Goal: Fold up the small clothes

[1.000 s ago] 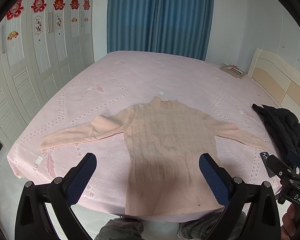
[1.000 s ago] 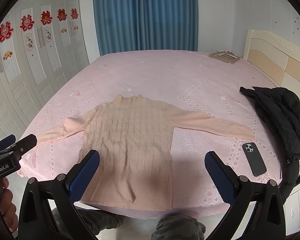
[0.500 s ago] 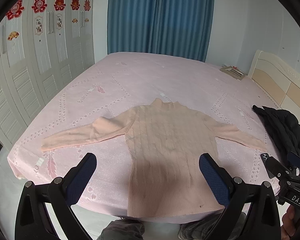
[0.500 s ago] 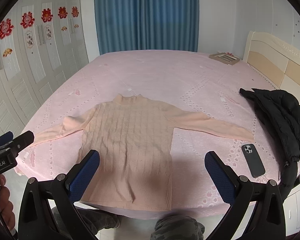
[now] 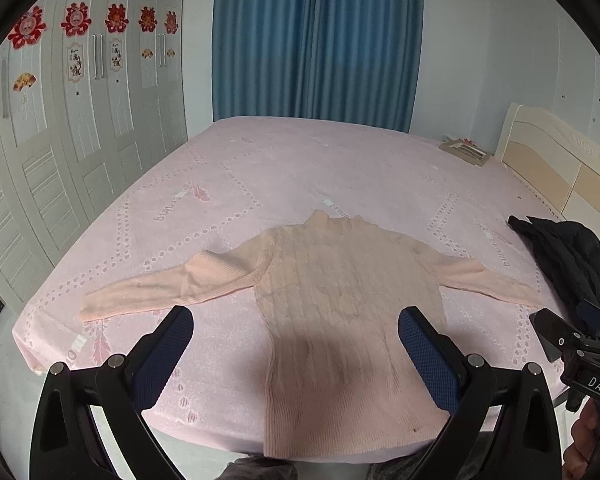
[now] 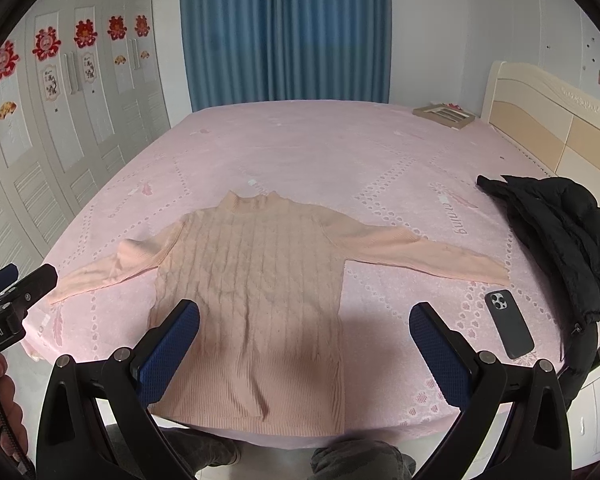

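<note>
A peach cable-knit sweater (image 5: 340, 300) lies flat, sleeves outspread; left gripper (image 5: 296, 344) and right gripper (image 6: 304, 336) hover wide, empty

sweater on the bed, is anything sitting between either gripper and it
Nothing visible does. The peach sweater lies flat and uncovered, with both the left gripper and right gripper open above its lower half. The phone and black jacket lie off beyond its right sleeve.

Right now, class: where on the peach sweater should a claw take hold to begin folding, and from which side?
Probably a cuff: both sleeves lie spread flat. The right claw takes the right sleeve's cuff from the outer side, beside the phone, then carries it across the sweater.
</note>
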`<state>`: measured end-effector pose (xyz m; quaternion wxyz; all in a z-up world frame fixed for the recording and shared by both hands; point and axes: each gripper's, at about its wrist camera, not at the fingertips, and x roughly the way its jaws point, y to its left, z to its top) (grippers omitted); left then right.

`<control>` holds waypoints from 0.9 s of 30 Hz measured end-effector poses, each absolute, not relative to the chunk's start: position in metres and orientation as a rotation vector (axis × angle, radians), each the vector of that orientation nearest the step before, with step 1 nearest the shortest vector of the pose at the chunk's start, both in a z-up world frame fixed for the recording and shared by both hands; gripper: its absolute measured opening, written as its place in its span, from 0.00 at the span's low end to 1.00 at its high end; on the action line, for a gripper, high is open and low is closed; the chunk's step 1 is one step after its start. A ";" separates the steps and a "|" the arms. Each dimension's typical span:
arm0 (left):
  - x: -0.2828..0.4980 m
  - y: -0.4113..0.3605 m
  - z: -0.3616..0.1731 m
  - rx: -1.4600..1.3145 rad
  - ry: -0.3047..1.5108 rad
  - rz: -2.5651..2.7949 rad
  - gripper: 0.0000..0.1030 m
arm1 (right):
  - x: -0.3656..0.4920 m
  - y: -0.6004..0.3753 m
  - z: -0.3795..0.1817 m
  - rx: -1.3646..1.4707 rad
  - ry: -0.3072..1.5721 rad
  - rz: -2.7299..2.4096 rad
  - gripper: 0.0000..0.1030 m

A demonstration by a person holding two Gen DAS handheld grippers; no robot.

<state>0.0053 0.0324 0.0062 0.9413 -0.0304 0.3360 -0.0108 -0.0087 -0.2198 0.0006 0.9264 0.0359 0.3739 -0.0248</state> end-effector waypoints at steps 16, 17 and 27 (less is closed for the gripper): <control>0.089 0.117 -0.117 -0.139 0.842 0.081 0.93 | 0.075 -0.175 -0.079 0.046 0.825 0.013 1.00; 0.094 0.128 -0.128 -0.150 0.851 0.101 0.93 | 0.080 -0.172 -0.084 0.046 0.829 0.016 1.00; 0.116 0.279 -0.221 -0.457 0.896 0.305 0.80 | 0.155 -0.145 -0.154 0.024 0.928 0.094 0.88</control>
